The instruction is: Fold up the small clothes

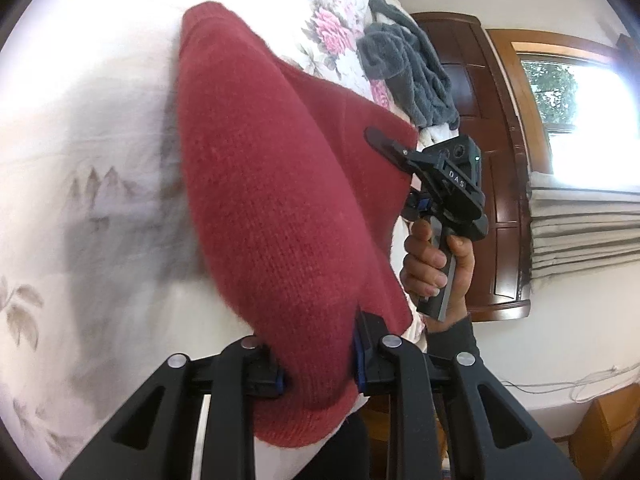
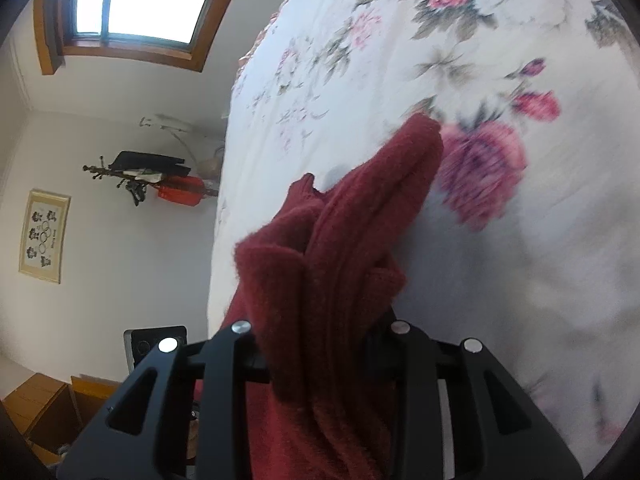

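A red knitted sweater (image 1: 260, 184) is held up over the flowered bed sheet (image 1: 80, 120). My left gripper (image 1: 320, 368) is shut on its near edge, with cloth bulging between the fingers. The right gripper (image 1: 384, 142), held by a hand (image 1: 432, 264), is pinched on the sweater's far edge in the left wrist view. From the right wrist camera, the red sweater (image 2: 340, 248) hangs in thick folds through my right gripper (image 2: 320, 352), whose fingertips are hidden by the cloth. One sleeve end points out over the sheet (image 2: 520, 280).
A grey fleecy garment (image 1: 408, 68) lies on the bed behind the sweater. A dark wooden headboard (image 1: 488, 160) and a window (image 1: 580, 112) stand beyond. The right wrist view shows a coat rack (image 2: 136, 176), a framed picture (image 2: 44, 236) and wooden furniture (image 2: 40, 408) beside the bed.
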Demonstrator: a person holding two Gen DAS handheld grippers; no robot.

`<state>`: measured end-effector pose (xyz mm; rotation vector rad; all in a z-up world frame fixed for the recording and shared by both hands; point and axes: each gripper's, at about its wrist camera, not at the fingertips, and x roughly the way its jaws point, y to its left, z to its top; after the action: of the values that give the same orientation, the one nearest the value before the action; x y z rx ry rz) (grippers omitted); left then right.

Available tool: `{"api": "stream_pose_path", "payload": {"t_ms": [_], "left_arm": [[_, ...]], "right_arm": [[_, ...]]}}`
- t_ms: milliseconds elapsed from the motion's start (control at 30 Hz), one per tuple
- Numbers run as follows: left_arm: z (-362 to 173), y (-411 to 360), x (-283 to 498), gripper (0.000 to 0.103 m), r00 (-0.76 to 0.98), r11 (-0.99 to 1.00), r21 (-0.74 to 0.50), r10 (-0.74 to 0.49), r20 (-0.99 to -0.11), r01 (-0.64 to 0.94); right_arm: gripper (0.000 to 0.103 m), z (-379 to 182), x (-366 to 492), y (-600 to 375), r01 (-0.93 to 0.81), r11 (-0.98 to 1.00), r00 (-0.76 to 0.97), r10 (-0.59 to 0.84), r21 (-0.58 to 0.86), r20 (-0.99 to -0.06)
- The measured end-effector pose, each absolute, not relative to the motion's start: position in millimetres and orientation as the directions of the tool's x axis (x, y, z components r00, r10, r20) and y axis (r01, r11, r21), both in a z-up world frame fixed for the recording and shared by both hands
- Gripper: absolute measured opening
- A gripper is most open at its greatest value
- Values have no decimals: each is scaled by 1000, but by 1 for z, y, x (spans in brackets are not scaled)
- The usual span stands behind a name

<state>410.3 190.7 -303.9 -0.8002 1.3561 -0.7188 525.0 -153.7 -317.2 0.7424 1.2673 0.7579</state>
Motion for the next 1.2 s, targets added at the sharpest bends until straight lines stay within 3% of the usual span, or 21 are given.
{"api": "stream_pose_path", "payload": {"t_ms": [367,633,900,967,1067,1167,1200], "left_arm": [[-262,270,311,23,183,574,-819,-804,-565,-7],[-340,326,210,24,222,541,-815,-785,-578,-207],[-395,318,204,25,216,512,-818,-795,-567,-263],[-401,320,203,29,215,507,-819,-797,-564,-268],[-403,329,193,45,222,496,-812,-792,-568,-308],[-374,352,173,58,291,545,-776,-723,-627,-317],[-349,363,165,60,348,614,-726,-637,-688,-310]], "right_arm": [[29,-294,452,-62,-142,469,52,883,872,-466],[29,-363,398,-2,-131,540,-94,828,831,-553],[31,-387,402,-22,-68,592,-110,795,803,-596],[35,-392,403,-23,-52,602,-114,789,797,-603],[46,-384,400,-31,-35,615,-74,785,788,-615],[50,-351,392,-57,-32,625,68,780,780,-622],[50,-338,384,-65,-46,606,96,794,794,-600]]}}
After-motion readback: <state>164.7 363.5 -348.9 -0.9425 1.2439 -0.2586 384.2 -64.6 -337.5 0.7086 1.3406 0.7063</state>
